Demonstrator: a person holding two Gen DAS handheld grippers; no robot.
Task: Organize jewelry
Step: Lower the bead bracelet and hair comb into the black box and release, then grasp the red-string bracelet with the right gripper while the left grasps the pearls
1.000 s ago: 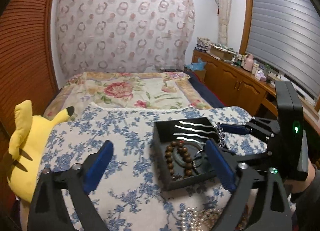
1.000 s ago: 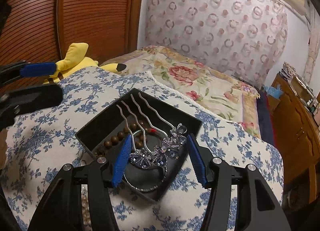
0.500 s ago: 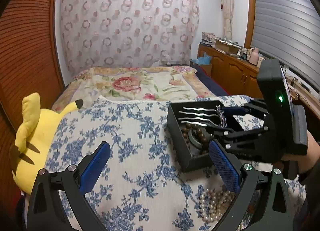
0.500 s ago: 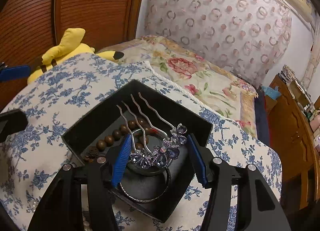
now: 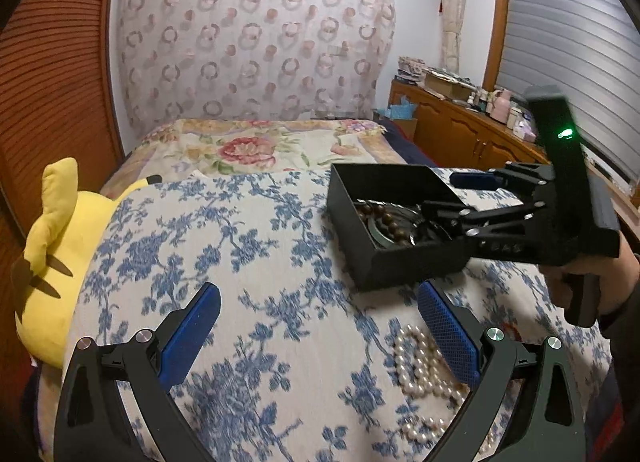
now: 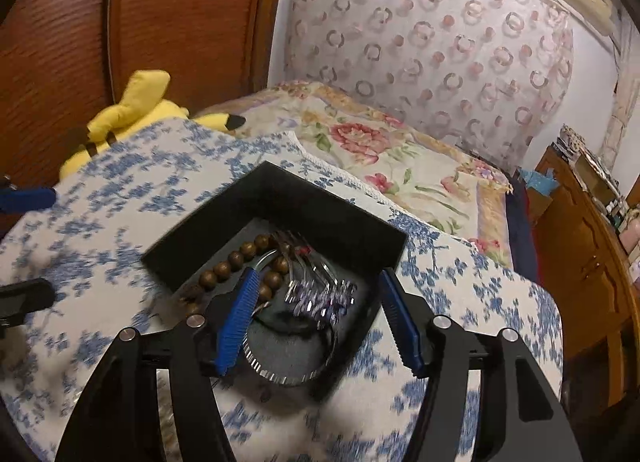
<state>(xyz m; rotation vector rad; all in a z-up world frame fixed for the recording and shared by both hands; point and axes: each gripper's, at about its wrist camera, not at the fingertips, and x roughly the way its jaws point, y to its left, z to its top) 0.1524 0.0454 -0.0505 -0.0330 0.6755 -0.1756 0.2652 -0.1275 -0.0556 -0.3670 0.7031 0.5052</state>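
Observation:
A black open box [image 6: 280, 185] [image 5: 352, 205] sits on the blue-flowered cloth. Inside lie a brown bead bracelet [image 6: 236, 260] [image 5: 390, 221], a silver bangle [image 6: 288, 376] and a purple crystal hair comb [image 6: 320, 296], which is blurred. My right gripper [image 6: 320, 310] [image 5: 456, 195] hangs over the box with its jaws opening. The comb lies between the pads with a gap on both sides. My left gripper [image 5: 320, 326] is open and holds nothing. It hovers low over the cloth in front of the box. A white pearl necklace [image 5: 420, 370] lies beside its right finger.
A yellow plush toy [image 5: 52, 246] [image 6: 132, 109] lies at the cloth's left edge against a wooden wardrobe [image 5: 48, 81]. Behind is a bed with a rose-patterned cover [image 5: 248, 145]. A wooden dresser [image 5: 460, 129] with clutter stands at the right. A hand [image 5: 588, 282] holds the right gripper.
The right gripper's pads have spread and the comb has dropped from between them into the box. The left gripper has drawn back and sunk, so the pearl necklace now shows by its right finger.

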